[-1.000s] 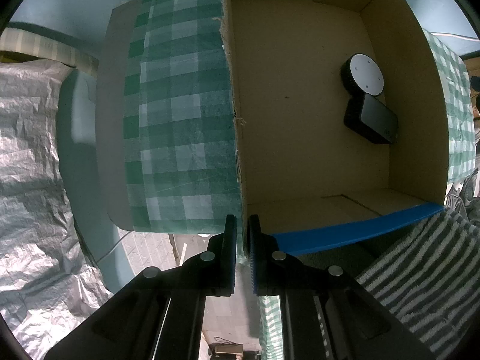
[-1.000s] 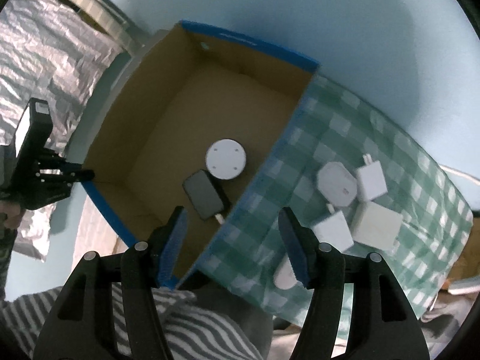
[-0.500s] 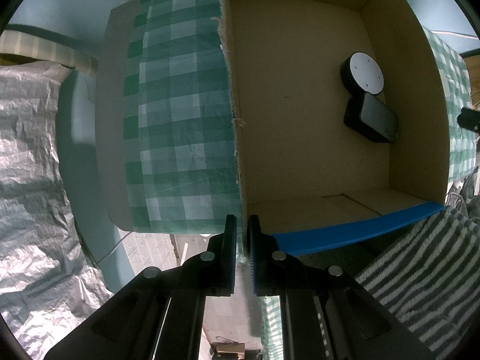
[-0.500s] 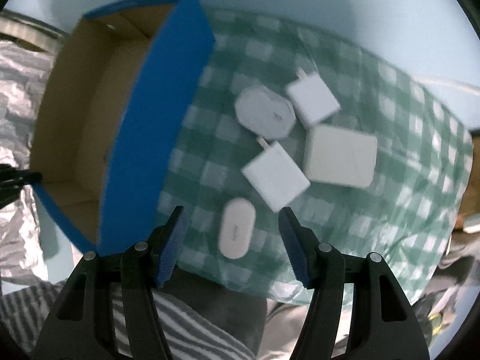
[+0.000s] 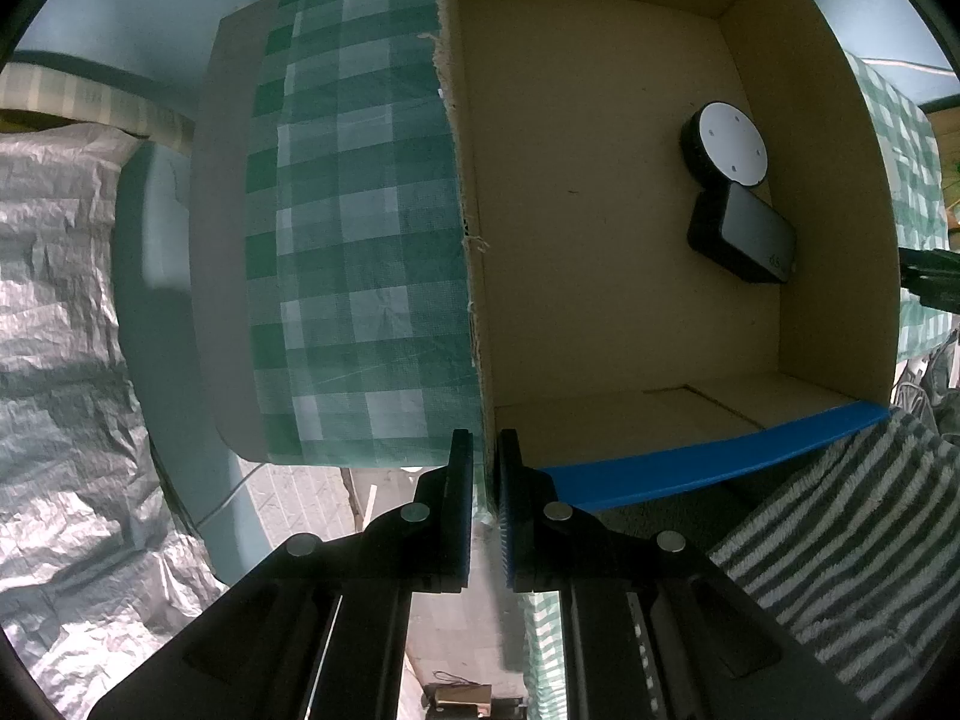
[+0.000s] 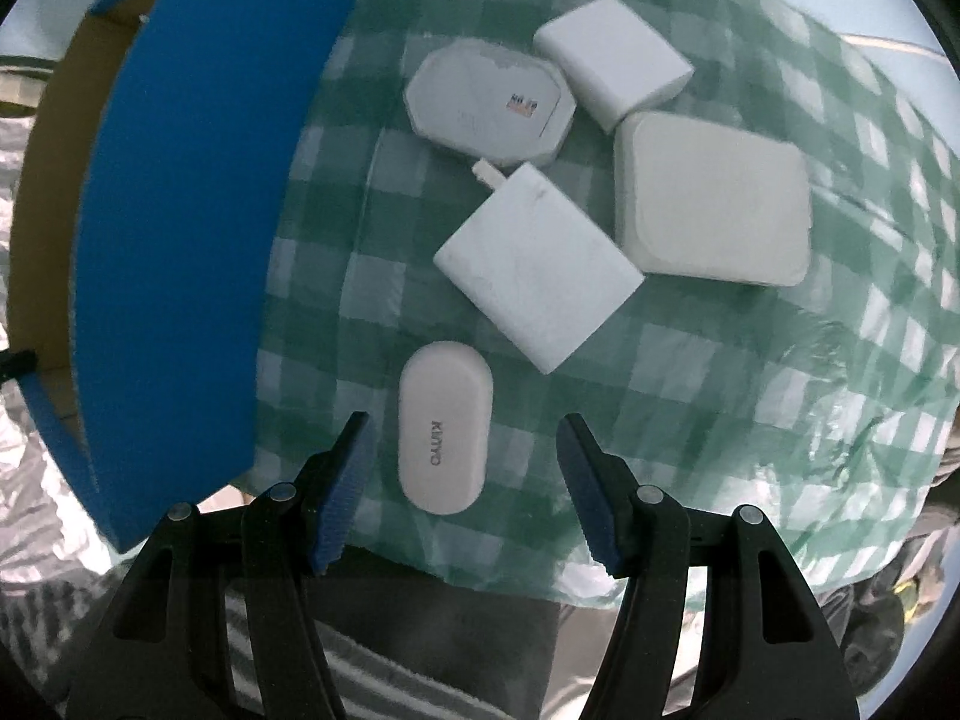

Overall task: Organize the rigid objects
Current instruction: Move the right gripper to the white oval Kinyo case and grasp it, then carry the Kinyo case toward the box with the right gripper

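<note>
My left gripper points straight down and is shut on the near wall of a cardboard box with blue outer sides. Inside the box lie a round black puck with a white top and a black rectangular device. In the right wrist view my right gripper is open, and a white oval case lies on the green checked cloth between its fingers, closer to the left one. The pads do not touch it. Beyond the case lie a white charger with a prong, an octagonal white piece, a square white block and a rounded white box.
The box's blue outer wall rises close on the left of the right gripper. Green checked cloth drapes over one box wall. Crinkled silver sheeting lies to the left, and a striped sleeve is near the bottom right.
My right gripper swung from above the open box out over the cloth and sank toward the white oval case, which now lies between its fingers. The left gripper kept still.
</note>
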